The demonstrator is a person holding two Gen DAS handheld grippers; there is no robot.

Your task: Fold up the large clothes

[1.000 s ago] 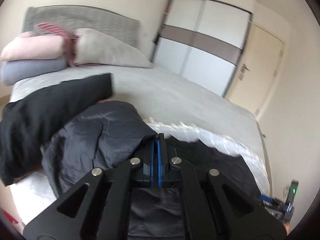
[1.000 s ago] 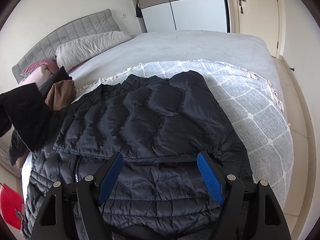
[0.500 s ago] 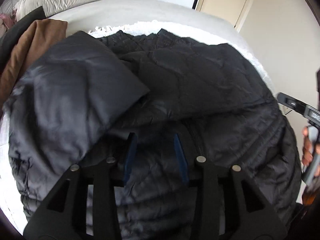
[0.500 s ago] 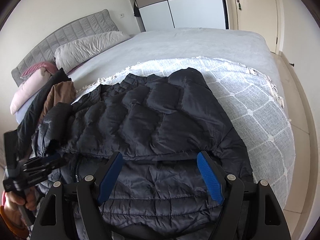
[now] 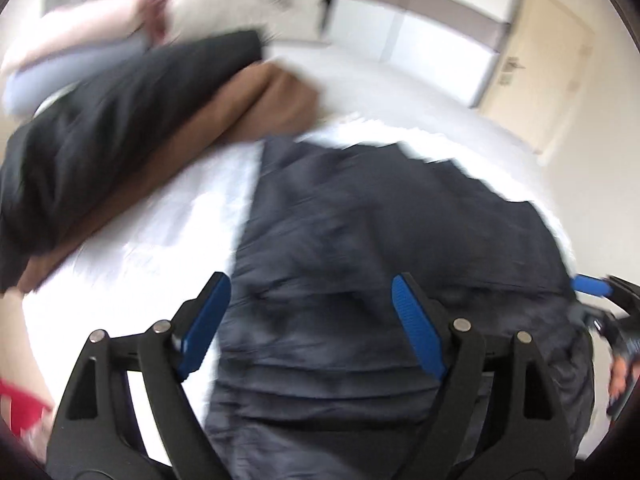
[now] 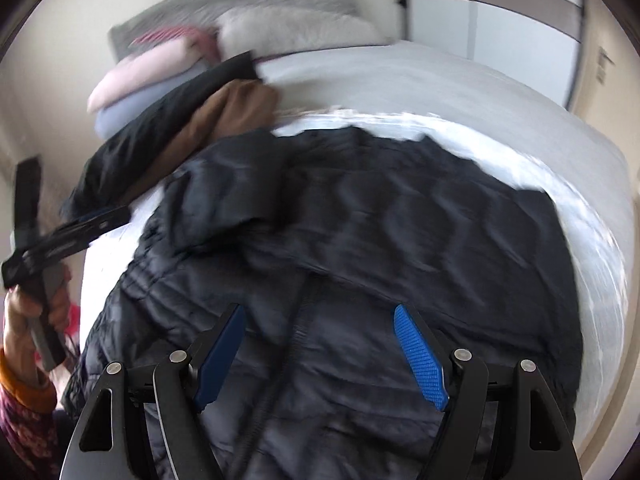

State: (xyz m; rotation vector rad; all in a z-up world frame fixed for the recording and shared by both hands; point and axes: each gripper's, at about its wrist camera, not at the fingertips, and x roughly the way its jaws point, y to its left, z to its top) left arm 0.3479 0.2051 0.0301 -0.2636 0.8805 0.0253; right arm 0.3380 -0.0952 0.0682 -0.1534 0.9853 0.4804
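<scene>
In the left wrist view, the left gripper (image 5: pixel 308 320) is seen with its jaws just spread wide and nothing pinched, above the left edge of the dark puffer jacket (image 5: pixel 400 240) laid on the white blanket (image 5: pixel 160 240). In the right wrist view, the right gripper (image 6: pixel 320 356) is held released over the jacket's zipper (image 6: pixel 296 340), and bare grey bed (image 6: pixel 440 80) is left beyond the collar.

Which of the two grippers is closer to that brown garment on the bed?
Left. The left gripper hangs open over the dark puffer jacket's edge on the brown garment's side; the right gripper hangs open over the jacket's zipper, farther from it.
</scene>
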